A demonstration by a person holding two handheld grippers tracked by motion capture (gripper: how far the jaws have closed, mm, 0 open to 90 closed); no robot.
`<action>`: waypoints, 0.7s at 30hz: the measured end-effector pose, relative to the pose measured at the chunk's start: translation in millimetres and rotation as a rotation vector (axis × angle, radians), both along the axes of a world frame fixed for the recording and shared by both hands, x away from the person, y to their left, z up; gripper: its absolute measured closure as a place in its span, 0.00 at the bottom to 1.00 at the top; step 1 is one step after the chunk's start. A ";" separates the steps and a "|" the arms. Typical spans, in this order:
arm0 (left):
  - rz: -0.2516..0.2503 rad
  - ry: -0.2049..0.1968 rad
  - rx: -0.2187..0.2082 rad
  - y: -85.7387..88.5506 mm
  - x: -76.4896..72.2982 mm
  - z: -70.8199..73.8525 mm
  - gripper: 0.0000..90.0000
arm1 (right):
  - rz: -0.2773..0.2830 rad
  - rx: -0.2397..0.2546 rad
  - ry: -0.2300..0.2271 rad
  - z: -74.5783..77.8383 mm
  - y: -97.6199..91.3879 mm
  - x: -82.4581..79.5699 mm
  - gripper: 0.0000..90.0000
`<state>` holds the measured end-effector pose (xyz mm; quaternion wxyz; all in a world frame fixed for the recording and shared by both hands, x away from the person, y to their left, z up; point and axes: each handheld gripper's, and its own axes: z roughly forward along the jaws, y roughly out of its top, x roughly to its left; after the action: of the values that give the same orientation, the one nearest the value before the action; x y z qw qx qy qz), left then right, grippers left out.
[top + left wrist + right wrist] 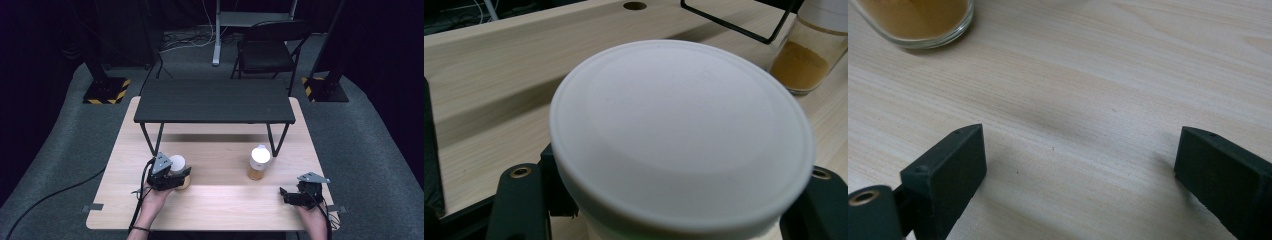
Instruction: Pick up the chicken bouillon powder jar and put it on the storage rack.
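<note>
Two jars on my desk (210, 200). The jar w/ the white lid (177, 163) is on the left, in my left gripper (172, 181). In the left gripper view its lid (681, 135) is v. close and blurry, w/ my black fingers (521, 200) down at both sides of it. They look shut on the jar, just under the lid. Can't tell what's in it from that view; the high view shows a bit of tan low down.

The other jar (259, 162) stands near the middle-right, by a leg of the black rack (215, 100). Clear glass, white lid, orange-brown powder (799, 62) in the bottom part.

My right gripper (296, 196) is near the front right edge, apart from that jar. Its fingers (955, 175) are wide open w/ nothing btwn them, just bare wood. The powder jar's base (918, 22) is up in the top left corner of the right gripper view, away from the fingers.
</note>
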<state>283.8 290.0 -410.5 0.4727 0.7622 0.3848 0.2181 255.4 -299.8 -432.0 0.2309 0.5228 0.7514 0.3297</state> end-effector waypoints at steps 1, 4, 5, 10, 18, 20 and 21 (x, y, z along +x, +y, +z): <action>0.000 0.000 0.000 0.0 0.0 0.0 0.37 | 0.000 0.000 0.000 0.0 0.0 0.0 0.06; 0.006 0.001 0.002 -1.4 0.0 1.1 0.37 | 0.000 0.000 0.000 0.0 0.0 0.0 0.06; 0.008 0.001 0.004 -2.0 -0.1 1.6 0.37 | 0.000 0.000 0.000 0.0 0.0 0.0 0.06; 0.011 0.002 0.007 -2.9 -0.8 4.8 0.37 | 0.000 0.000 0.000 0.0 0.0 0.0 0.06; -0.006 0.012 0.017 -3.7 0.2 12.0 0.37 | 0.000 0.000 0.000 0.0 0.0 0.0 0.06; -0.009 0.006 0.018 -3.5 -0.5 14.6 0.37 | 0.000 0.000 0.000 0.0 0.0 0.0 0.06; -0.009 0.005 0.019 -3.4 -1.0 16.5 0.37 | 0.000 0.000 0.000 0.0 0.0 0.0 0.06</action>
<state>282.8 286.6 -394.0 0.4656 0.7688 0.3805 0.2177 255.4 -299.8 -432.0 0.2309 0.5228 0.7515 0.3297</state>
